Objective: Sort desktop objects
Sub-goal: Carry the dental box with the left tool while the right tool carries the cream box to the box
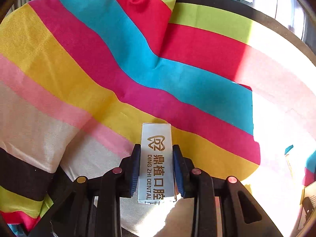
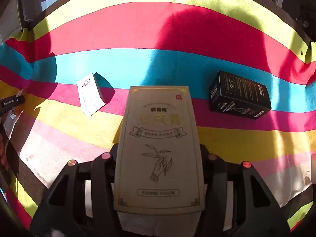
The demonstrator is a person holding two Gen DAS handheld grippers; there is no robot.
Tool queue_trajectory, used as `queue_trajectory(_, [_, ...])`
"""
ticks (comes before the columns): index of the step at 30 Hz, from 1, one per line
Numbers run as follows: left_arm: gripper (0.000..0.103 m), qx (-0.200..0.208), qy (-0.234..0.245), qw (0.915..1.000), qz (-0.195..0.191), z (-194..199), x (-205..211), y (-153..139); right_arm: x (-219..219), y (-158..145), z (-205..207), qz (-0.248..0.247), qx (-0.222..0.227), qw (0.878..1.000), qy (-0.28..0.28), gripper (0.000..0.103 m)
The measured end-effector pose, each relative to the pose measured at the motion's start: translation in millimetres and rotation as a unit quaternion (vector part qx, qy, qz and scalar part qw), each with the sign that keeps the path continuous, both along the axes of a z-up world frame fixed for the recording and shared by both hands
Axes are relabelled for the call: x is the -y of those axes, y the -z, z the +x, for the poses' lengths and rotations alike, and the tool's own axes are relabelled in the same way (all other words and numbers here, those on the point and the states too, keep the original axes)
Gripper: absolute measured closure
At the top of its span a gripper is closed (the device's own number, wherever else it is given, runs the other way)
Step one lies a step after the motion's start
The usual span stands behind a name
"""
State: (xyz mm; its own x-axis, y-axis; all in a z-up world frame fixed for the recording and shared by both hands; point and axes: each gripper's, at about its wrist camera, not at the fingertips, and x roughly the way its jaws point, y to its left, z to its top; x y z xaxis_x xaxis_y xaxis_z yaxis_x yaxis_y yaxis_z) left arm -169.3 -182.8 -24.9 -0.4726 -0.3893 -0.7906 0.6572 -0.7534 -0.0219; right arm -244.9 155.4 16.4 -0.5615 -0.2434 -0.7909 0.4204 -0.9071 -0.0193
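My left gripper [image 1: 156, 159] is shut on a small silver box marked "DING ZHI DENTAL" [image 1: 156, 154], held over the striped cloth [image 1: 118, 63]. My right gripper [image 2: 159, 154] is shut on a tall beige box with a drawn hand holding a sprig [image 2: 159, 138], which hides its fingertips. On the cloth in the right wrist view lie a small white box with a QR code [image 2: 90, 93] at the left and a black box [image 2: 240, 97] at the right.
The striped cloth [image 2: 138, 39] covers the table and is rumpled in the left wrist view. The other gripper [image 2: 9, 103] shows at the left edge of the right wrist view. Bright sunlight washes out the cloth's right side [image 1: 286, 98]. A box corner [image 1: 308, 201] shows at the far right.
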Motion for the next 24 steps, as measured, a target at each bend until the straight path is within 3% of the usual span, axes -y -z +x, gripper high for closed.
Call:
queue_trajectory(6, [0.072, -0.015, 0.050, 0.9980, 0.037, 49, -37, 3, -31, -11, 56, -0.002, 0.023, 0.999, -0.035, 0.048])
queue_trajectory(8, [0.072, -0.016, 0.065, 0.9970, 0.040, 50, -45, 1, -24, -6, 112, 0.014, 0.014, 0.998, -0.060, 0.048])
queue_trajectory(11, [0.072, -0.028, 0.088, 0.9943, 0.052, 66, -45, 4, -27, -5, 151, 0.025, 0.008, 0.996, -0.083, 0.048])
queue_trajectory(14, [0.072, -0.041, 0.112, 0.9919, 0.043, 90, -63, -3, -51, -6, 186, 0.004, 0.013, 0.995, -0.098, 0.048])
queue_trajectory(16, [0.072, -0.049, 0.132, 0.9897, 0.024, 128, -85, -28, -69, -9, 214, -0.004, 0.011, 0.994, -0.111, 0.048])
queue_trajectory(17, [0.072, -0.052, 0.143, 0.9882, 0.016, 152, -102, -36, -51, -14, 170, -0.003, 0.006, 0.993, -0.116, 0.048])
queue_trajectory(19, [0.072, -0.058, 0.163, 0.9849, 0.005, 182, -126, -46, -50, -9, 193, 0.003, -0.001, 0.992, -0.123, 0.048])
queue_trajectory(24, [0.072, -0.057, 0.204, 0.9773, 0.001, 208, -161, -40, -74, -2, 222, -0.012, -0.007, 0.994, -0.111, 0.048])
